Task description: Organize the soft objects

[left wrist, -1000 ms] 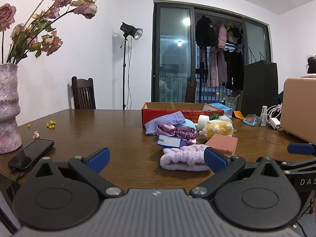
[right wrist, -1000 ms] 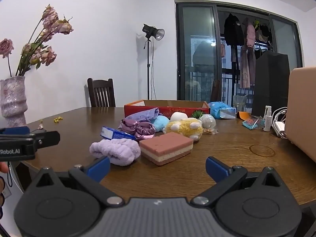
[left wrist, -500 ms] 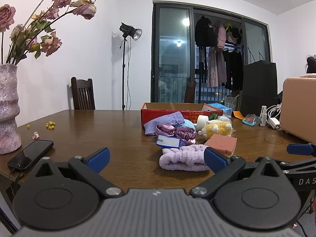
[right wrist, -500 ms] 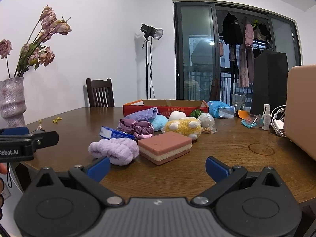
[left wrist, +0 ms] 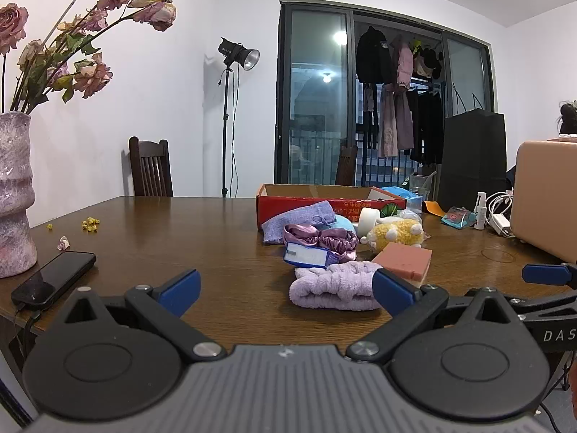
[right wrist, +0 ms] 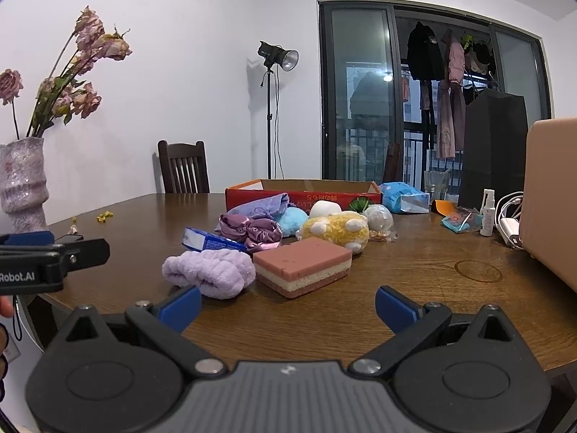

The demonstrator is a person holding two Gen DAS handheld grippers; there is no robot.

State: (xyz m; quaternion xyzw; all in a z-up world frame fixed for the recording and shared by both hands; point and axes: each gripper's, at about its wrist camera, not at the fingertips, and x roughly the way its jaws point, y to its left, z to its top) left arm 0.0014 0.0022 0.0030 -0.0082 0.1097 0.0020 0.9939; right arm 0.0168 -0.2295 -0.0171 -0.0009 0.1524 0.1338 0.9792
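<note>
Table [right wrist: 414,288]: dark wood, glossy, reflective. Lilac headband [right wrist: 209,270], lower centre: fluffy terry cloth, matt. Layered sponge [right wrist: 303,265]: porous foam, matt, slightly pitted top. Purple scrunchie [right wrist: 252,231]: shiny satin. Yellow plush toy [right wrist: 339,231]: fuzzy pile. Red box [right wrist: 303,195] behind: cardboard, plain brown inside. Vase [left wrist: 14,195], left edge: rough speckled ceramic. Phone [left wrist: 54,278]: glossy black glass. Gripper pads [right wrist: 180,306]: smooth blue plastic on matt black plastic arms, metal rivets.

Lilac headband [right wrist: 209,270], pink-and-cream layered sponge [right wrist: 303,265], red box [right wrist: 303,193]

lilac towel [right wrist: 209,271], layered sponge [right wrist: 302,265], touching
</note>
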